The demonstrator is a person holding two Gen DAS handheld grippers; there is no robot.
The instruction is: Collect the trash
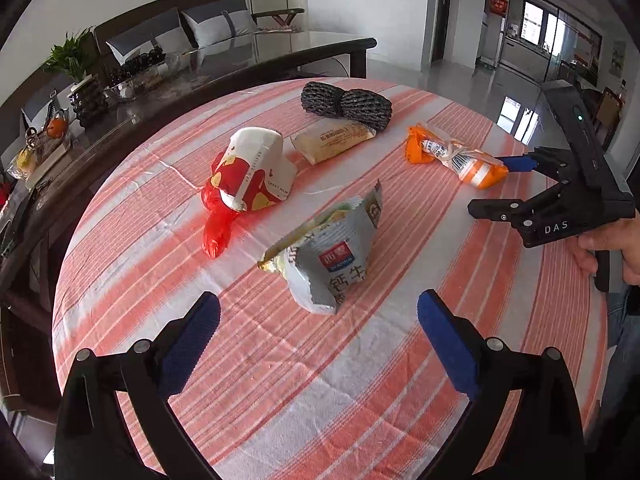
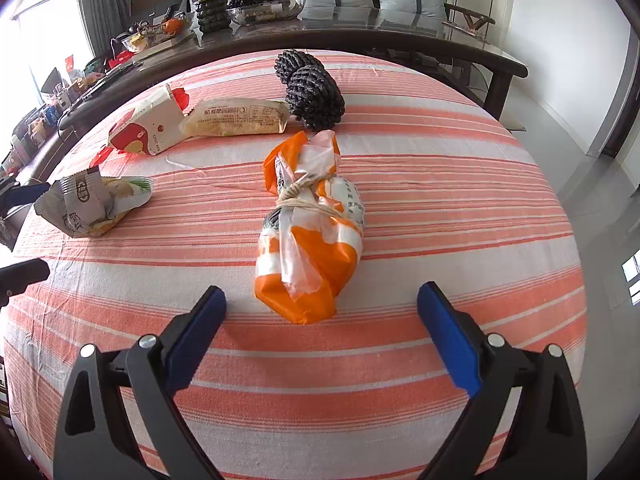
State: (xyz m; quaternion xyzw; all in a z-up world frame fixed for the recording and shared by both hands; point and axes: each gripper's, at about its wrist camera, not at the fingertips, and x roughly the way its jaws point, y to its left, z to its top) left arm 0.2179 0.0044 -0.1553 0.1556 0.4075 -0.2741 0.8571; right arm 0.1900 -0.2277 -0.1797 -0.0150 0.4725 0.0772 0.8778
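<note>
**Both tools wide over the littered surface**

The left tool (image 1: 319, 308) gapes wide, empty, just short of a crumpled silver-grey foil snack wrapper (image 1: 334, 248) near the middle of the orange-and-white striped cloth surface (image 1: 400, 360). The right tool (image 2: 321, 302), equally wide and empty, faces an orange-and-white plastic bag tied with string (image 2: 310, 232). Toward the far edge lie a red-and-white paper cup (image 1: 252, 170), a tan sealed packet (image 1: 332, 140) and a dark coiled rope bundle (image 1: 346, 102).

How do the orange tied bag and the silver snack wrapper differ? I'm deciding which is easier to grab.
The orange tied bag is bundled shut and bound with string; the silver snack wrapper is torn open and crumpled. The bag lies flat and elongated, while the wrapper stands partly upright. Both rest untouched on the striped tablecloth, each before an open gripper.
</note>
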